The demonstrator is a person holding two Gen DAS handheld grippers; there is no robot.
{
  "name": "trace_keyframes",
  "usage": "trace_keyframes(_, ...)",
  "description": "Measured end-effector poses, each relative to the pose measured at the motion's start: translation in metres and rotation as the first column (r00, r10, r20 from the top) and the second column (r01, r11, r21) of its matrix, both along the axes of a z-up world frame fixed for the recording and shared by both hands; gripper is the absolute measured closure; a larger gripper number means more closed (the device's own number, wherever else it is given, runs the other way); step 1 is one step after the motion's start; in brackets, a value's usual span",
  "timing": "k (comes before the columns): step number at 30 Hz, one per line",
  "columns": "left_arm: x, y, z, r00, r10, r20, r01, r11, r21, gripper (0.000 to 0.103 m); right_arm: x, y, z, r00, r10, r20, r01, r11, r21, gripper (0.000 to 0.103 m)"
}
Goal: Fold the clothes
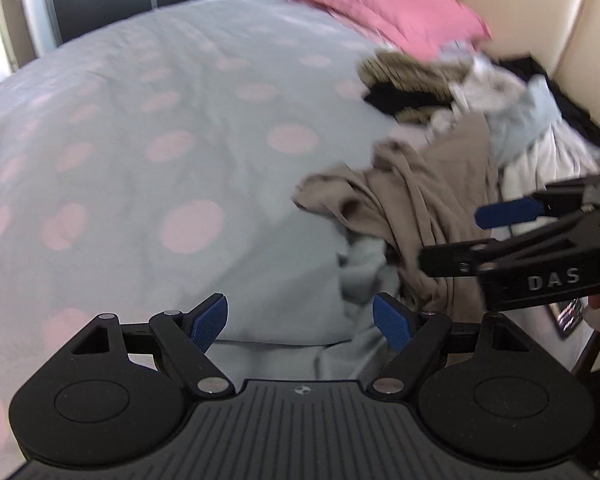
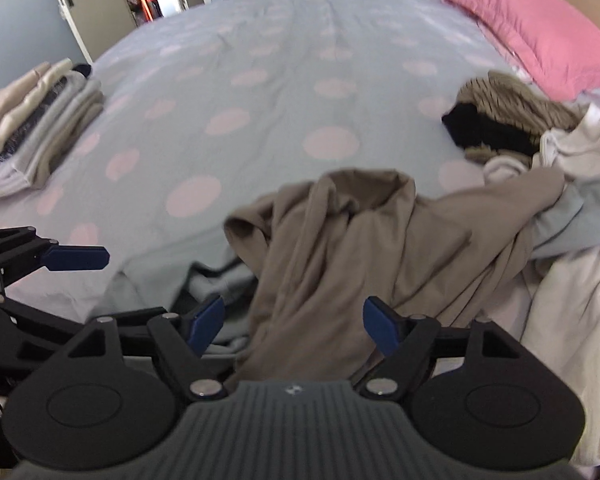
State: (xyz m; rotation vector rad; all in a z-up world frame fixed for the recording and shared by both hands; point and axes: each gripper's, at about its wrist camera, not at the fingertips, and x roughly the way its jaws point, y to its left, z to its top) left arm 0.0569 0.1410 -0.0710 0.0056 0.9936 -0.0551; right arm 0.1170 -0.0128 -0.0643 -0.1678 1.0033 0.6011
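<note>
Ahead of us the spotted bedspread (image 2: 300,92) lies broad and bare, open to pass over. A heap of unfolded clothes (image 2: 520,208) crowds the right side up to the pink pillow (image 2: 540,28), and a folded stack (image 2: 36,128) sits at the far left edge. The left gripper (image 2: 78,258) hangs beside the right gripper (image 2: 294,320), narrowing the near gap.

The crumpled beige cloth garment (image 2: 340,240) looks soft and matt; the cream padded headboard (image 1: 520,12) looks smooth, slightly glossy.
</note>
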Motion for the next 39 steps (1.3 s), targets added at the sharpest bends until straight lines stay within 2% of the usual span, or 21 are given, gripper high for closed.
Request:
trace_keyframes(2, 0.009, -0.005, -0.015, 1.0, -0.007, -0.027, 0.008, 1.0, 0.018, 0.023, 0.005, 0.001, -0.011, 1.0, -0.011, -0.024, 0.011, 1.0, -0.02, 0.027)
trace_keyframes(3, 0.013, -0.005, -0.022, 0.999, -0.004, -0.041, 0.005, 1.0, 0.023, 0.023, 0.007, 0.001, -0.013, 0.999, -0.015, -0.032, 0.015, 1.0, -0.024, 0.033)
trace_keyframes(4, 0.017, -0.004, -0.028, 0.999, 0.007, -0.052, -0.006, 1.0, 0.019, 0.023, 0.008, 0.0, -0.015, 0.999, -0.019, -0.04, 0.018, 0.999, -0.027, 0.047)
trace_keyframes(5, 0.021, -0.001, -0.033, 0.998, 0.023, -0.062, -0.023, 1.0, -0.001, 0.024, 0.009, -0.001, -0.017, 0.999, -0.023, -0.047, 0.022, 0.999, -0.031, 0.056)
trace_keyframes(6, 0.023, 0.004, -0.035, 0.997, 0.035, -0.072, -0.038, 0.999, -0.033, 0.03, 0.01, -0.001, -0.02, 0.998, -0.028, -0.055, 0.026, 0.999, -0.035, 0.076)
trace_keyframes(7, 0.025, 0.008, -0.037, 0.996, 0.045, -0.082, -0.051, 0.996, -0.068, 0.036, 0.011, -0.002, -0.022, 0.998, -0.032, -0.063, 0.029, 0.999, -0.038, 0.088)
trace_keyframes(9, 0.027, 0.015, -0.036, 0.995, 0.062, -0.082, -0.07, 0.993, -0.094, 0.062, 0.013, -0.003, -0.026, 0.996, -0.04, -0.075, 0.036, 0.998, -0.045, 0.092)
trace_keyframes(10, 0.027, 0.018, -0.033, 0.995, 0.073, -0.072, -0.08, 0.992, -0.095, 0.068, 0.012, -0.005, -0.021, 0.997, -0.042, -0.06, 0.039, 0.998, -0.044, 0.093)
trace_keyframes(11, 0.027, 0.021, -0.029, 0.994, 0.087, -0.061, -0.093, 0.991, -0.097, 0.078, 0.01, -0.007, -0.017, 0.998, -0.045, -0.044, 0.043, 0.998, -0.043, 0.093)
trace_keyframes(12, 0.026, 0.025, -0.023, 0.993, 0.108, -0.049, -0.112, 0.989, -0.098, 0.083, 0.009, -0.009, -0.012, 0.999, -0.047, -0.027, 0.046, 0.998, -0.042, 0.093)
trace_keyframes(15, 0.023, 0.035, -0.001, 0.986, 0.169, 0.012, -0.168, 0.984, -0.058, 0.096, 0.006, -0.023, 0.012, 0.995, -0.076, 0.065, 0.079, 0.996, -0.047, 0.094)
trace_keyframes(17, 0.022, 0.042, 0.02, 0.976, 0.201, 0.087, -0.201, 0.98, -0.009, 0.096, 0.009, -0.038, 0.033, 0.985, -0.117, 0.124, 0.121, 0.992, -0.028, 0.094)
trace_keyframes(20, 0.02, 0.063, 0.054, 0.958, 0.243, 0.152, -0.245, 0.97, -0.009, 0.096, 0.018, -0.065, 0.069, 0.96, -0.177, 0.219, 0.185, 0.983, -0.019, 0.094)
trace_keyframes(23, 0.015, 0.074, 0.083, 0.939, 0.265, 0.217, -0.277, 0.96, 0.026, 0.096, 0.028, -0.097, 0.113, 0.911, -0.247, 0.331, 0.267, 0.964, -0.016, 0.094)
trace_keyframes(26, 0.01, 0.085, 0.109, 0.908, 0.303, 0.288, -0.328, 0.944, 0.041, 0.096, 0.038, -0.13, 0.158, 0.842, -0.317, 0.437, 0.356, 0.935, -0.006, 0.094)
trace_keyframes(30, 0.003, 0.102, 0.145, 0.844, 0.343, 0.413, -0.419, 0.902, 0.106, 0.096, 0.047, -0.177, 0.213, 0.697, -0.4, 0.595, 0.497, 0.868, 0.001, 0.094)
trace_keyframes(34, -0.006, 0.126, 0.182, 0.768, 0.387, 0.511, -0.517, 0.845, 0.138, 0.096, 0.058, -0.219, 0.256, 0.506, -0.461, 0.729, 0.638, 0.768, 0.043, 0.094)
trace_keyframes(36, -0.011, 0.136, 0.195, 0.726, 0.402, 0.558, -0.574, 0.801, 0.17, 0.096, 0.061, -0.232, 0.267, 0.441, -0.476, 0.76, 0.681, 0.73, 0.062, 0.094)
trace_keyframes(37, -0.014, 0.144, 0.199, 0.712, 0.42, 0.563, -0.594, 0.787, 0.165, 0.096, 0.063, -0.239, 0.271, 0.414, -0.483, 0.772, 0.699, 0.712, 0.07, 0.094)
trace_keyframes(38, -0.016, 0.152, 0.202, 0.702, 0.442, 0.559, -0.61, 0.778, 0.15, 0.096, 0.069, -0.243, 0.271, 0.423, -0.491, 0.762, 0.707, 0.704, 0.062, 0.094)
trace_keyframes(39, -0.018, 0.16, 0.205, 0.691, 0.464, 0.555, -0.625, 0.769, 0.136, 0.096, 0.075, -0.247, 0.268, 0.444, -0.501, 0.743, 0.71, 0.702, 0.049, 0.094)
